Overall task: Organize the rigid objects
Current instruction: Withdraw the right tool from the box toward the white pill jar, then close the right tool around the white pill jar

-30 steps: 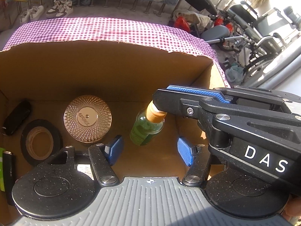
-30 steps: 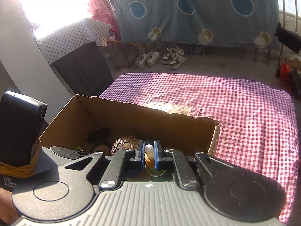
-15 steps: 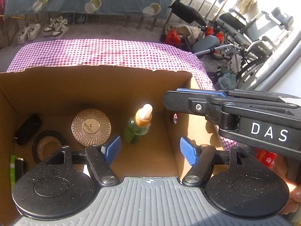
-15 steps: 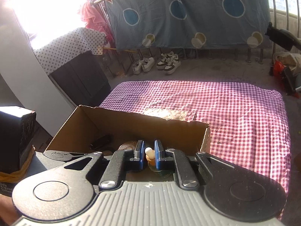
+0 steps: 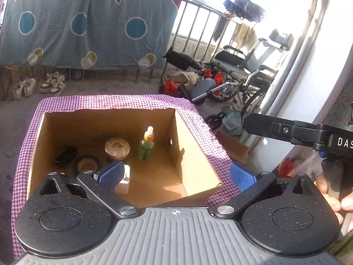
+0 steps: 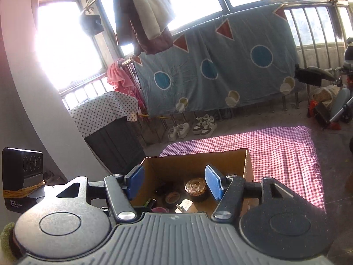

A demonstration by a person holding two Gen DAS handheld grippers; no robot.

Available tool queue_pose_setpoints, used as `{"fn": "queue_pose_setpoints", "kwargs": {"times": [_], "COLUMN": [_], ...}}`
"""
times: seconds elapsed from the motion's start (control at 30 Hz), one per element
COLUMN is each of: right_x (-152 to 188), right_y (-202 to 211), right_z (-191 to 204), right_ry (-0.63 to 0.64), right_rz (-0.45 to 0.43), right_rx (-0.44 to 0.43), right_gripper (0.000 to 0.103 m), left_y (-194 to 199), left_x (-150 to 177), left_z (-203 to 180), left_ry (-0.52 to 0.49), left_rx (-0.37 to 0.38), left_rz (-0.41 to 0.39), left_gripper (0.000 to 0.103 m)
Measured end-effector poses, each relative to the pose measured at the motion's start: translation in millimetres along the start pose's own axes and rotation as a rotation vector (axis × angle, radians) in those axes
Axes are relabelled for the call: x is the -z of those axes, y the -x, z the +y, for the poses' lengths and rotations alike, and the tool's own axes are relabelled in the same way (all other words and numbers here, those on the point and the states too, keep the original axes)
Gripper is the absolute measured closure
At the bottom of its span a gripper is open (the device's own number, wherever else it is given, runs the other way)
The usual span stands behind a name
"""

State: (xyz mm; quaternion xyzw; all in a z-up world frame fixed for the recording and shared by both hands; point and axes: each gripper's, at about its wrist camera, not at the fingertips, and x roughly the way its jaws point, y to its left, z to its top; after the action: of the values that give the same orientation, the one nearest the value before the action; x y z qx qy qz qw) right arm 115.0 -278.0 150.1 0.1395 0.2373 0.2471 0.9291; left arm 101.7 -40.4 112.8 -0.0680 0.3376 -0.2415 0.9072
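An open cardboard box stands on a purple checked cloth. Inside it, a green dropper bottle with an orange collar stands upright, next to a gold round tin, a tape roll, a black item and a small white block. My left gripper hangs above the box's near edge, jaws opening wide, nothing between them. My right gripper is back from the box, jaws opening and empty. It sees the tin and tape roll; the bottle is hidden.
The right gripper's arm crosses the right side, held by a hand. A wheelchair and bags stand right of the cloth. Shoes line a railing hung with a blue sheet. A dark cabinet stands left.
The right gripper let go of the bottle's cap and opened; the bottle now stands alone in the box. Both grippers rose and pulled back from the box, and the left jaws widened.
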Motion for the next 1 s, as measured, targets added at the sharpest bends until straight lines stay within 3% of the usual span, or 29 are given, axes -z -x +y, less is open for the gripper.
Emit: {"fn": "queue_pose_setpoints", "kwargs": {"times": [0.1, 0.17, 0.3, 0.53, 0.73, 1.0], "right_x": [22, 34, 61, 86, 102, 113], "right_y": [17, 18, 4, -38, -82, -141], "right_z": [12, 16, 24, 39, 64, 76], "right_ry": [-0.040, -0.071, -0.139, -0.222, -0.251, -0.251], "right_rz": [-0.024, -0.021, 0.041, 0.163, 0.241, 0.336], "right_rx": [-0.031, -0.049, -0.087, -0.143, -0.181, -0.182], "right_gripper": [0.031, 0.028, 0.027, 0.027, 0.028, 0.041], "left_y": [26, 39, 50, 31, 10, -12], "left_x": [19, 31, 55, 84, 99, 101], "left_z": [12, 21, 43, 73, 82, 99], "left_ry": [0.014, 0.022, 0.018, 0.033, -0.054, -0.070], "left_rx": [-0.025, -0.080, -0.144, -0.255, -0.341, -0.391], "left_rz": [-0.024, -0.046, -0.053, -0.010, -0.008, 0.009], "left_gripper": [0.001, 0.001, 0.001, 0.001, 0.001, 0.009]}}
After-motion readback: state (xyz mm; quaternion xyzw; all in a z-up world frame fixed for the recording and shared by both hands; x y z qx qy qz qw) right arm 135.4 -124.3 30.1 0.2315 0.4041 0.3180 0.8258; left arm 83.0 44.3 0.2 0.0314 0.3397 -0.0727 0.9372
